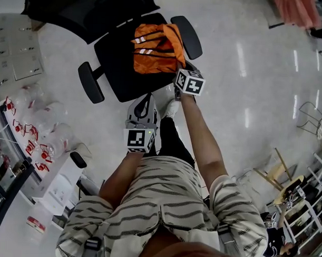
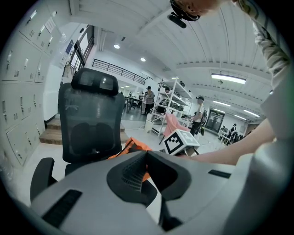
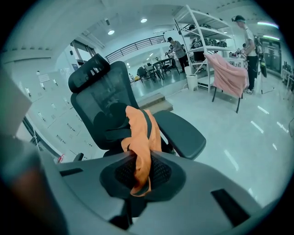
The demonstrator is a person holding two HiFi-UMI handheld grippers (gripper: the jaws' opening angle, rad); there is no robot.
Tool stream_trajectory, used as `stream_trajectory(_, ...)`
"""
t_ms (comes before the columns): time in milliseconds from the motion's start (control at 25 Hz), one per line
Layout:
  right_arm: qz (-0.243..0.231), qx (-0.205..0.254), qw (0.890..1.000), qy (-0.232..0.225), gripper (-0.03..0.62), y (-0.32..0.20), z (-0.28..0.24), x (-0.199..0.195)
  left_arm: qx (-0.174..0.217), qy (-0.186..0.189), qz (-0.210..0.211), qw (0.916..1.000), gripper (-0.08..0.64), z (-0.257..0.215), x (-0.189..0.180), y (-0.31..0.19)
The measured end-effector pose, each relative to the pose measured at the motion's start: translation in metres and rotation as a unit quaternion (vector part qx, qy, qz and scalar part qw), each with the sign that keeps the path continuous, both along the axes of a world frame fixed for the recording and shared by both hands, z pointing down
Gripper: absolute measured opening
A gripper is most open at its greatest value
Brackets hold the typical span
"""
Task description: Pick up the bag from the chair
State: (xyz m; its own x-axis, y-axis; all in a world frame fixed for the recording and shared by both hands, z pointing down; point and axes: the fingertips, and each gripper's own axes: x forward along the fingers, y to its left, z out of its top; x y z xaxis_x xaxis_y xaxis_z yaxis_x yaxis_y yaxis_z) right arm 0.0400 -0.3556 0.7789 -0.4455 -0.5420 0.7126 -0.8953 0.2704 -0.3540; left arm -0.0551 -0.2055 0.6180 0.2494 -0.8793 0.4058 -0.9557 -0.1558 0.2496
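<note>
The left gripper (image 2: 147,155) has its jaws pressed together with nothing between them, and it is held short of the chair's front edge. The right gripper (image 3: 138,160) has its jaws pinched on a fold of the orange bag (image 3: 141,131), with fabric bunched between the pads. The bag rests on the seat of the black chair (image 1: 118,71), beside the armrest (image 1: 187,36) on the right gripper's side.

Black chair (image 1: 121,71), mesh back, headrest, two armrests, standing on glossy pale floor (image 1: 247,75), orange bag (image 1: 156,46) with black straps on seat beside one armrest
</note>
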Motion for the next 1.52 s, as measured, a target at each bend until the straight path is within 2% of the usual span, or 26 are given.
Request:
stream_trajectory(400,-0.021,0.012,0.999,-0.025,0.025,0.004,-0.009,-0.007,0.002,-0.003,-0.003,1.0000,0.023,-0.001,-0.001,-0.001)
stream_trajectory(680,-0.050,0.046,0.997,-0.027,0.025,0.008,-0.028,-0.019,0.016,-0.008,-0.007,0.9998,0.023,-0.011,-0.004,-0.002)
stream_trajectory(880,-0.048,0.049,0.997,-0.045,0.025,0.010,-0.044,-0.030,0.023,-0.010,-0.013,0.9996,0.023,-0.017,-0.007,-0.001)
stream_trajectory(1000,-0.058,0.059,0.996,-0.043,0.025,0.011,-0.052,-0.035,0.029,-0.012,-0.014,0.9994,0.023,-0.021,-0.008,-0.001)
stream_trajectory(1200,-0.091,0.088,0.992,-0.014,0.025,0.015,-0.067,-0.043,0.037,-0.018,-0.013,0.9991,0.023,-0.031,-0.011,0.001)
stream_trajectory(1520,-0.094,0.105,0.990,-0.021,0.025,0.018,-0.094,-0.048,0.053,-0.025,-0.015,0.9982,0.023,-0.048,-0.012,0.003)
